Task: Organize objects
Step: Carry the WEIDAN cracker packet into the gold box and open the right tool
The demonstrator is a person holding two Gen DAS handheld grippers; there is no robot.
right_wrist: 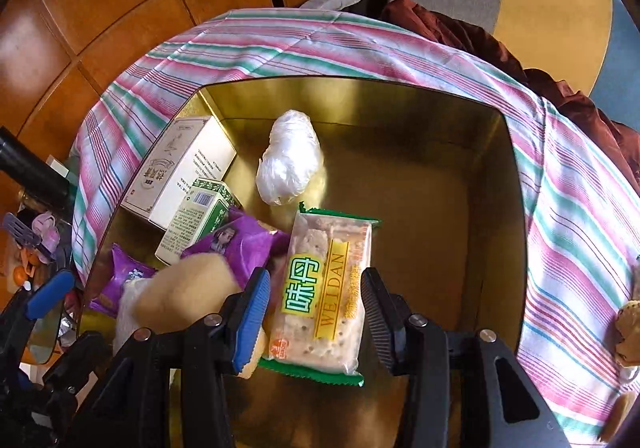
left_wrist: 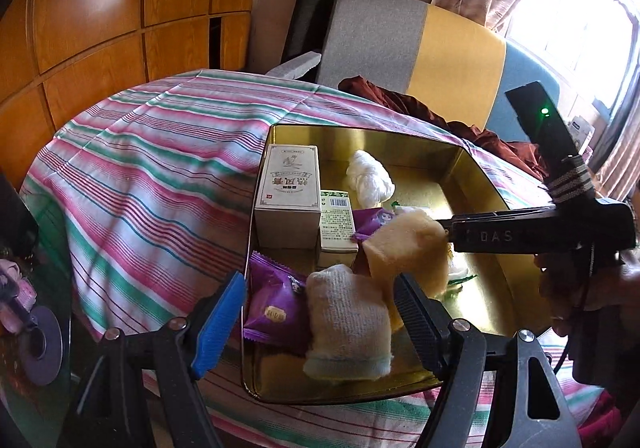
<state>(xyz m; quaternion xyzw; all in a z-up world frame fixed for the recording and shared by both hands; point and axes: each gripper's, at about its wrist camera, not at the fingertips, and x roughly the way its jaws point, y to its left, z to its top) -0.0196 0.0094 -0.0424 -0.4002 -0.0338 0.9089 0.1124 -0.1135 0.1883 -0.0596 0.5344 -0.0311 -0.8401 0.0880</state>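
A gold metal tin (left_wrist: 484, 184) (right_wrist: 496, 208) sits on the striped cloth. In it are a white box (left_wrist: 286, 194) (right_wrist: 180, 168), a small green box (left_wrist: 338, 226) (right_wrist: 196, 222), purple snack packets (left_wrist: 272, 304) (right_wrist: 240, 244), a white plastic wad (left_wrist: 370, 176) (right_wrist: 290, 164), a rolled towel (left_wrist: 346, 324) and a yellow sponge (left_wrist: 408, 252) (right_wrist: 184, 296). My left gripper (left_wrist: 320, 324) is open over the tin's near edge, around the towel. My right gripper (right_wrist: 316, 324) is open, its fingers either side of a WEIDAN cracker packet (right_wrist: 324, 296) lying in the tin.
The striped cloth (left_wrist: 160, 176) covers a round table. A dark red garment (left_wrist: 420, 104) lies at the far edge before a grey, yellow and blue chair (left_wrist: 400, 36). Small toys (right_wrist: 36, 244) sit to the left. Biscuits (right_wrist: 630, 324) lie on the cloth at right.
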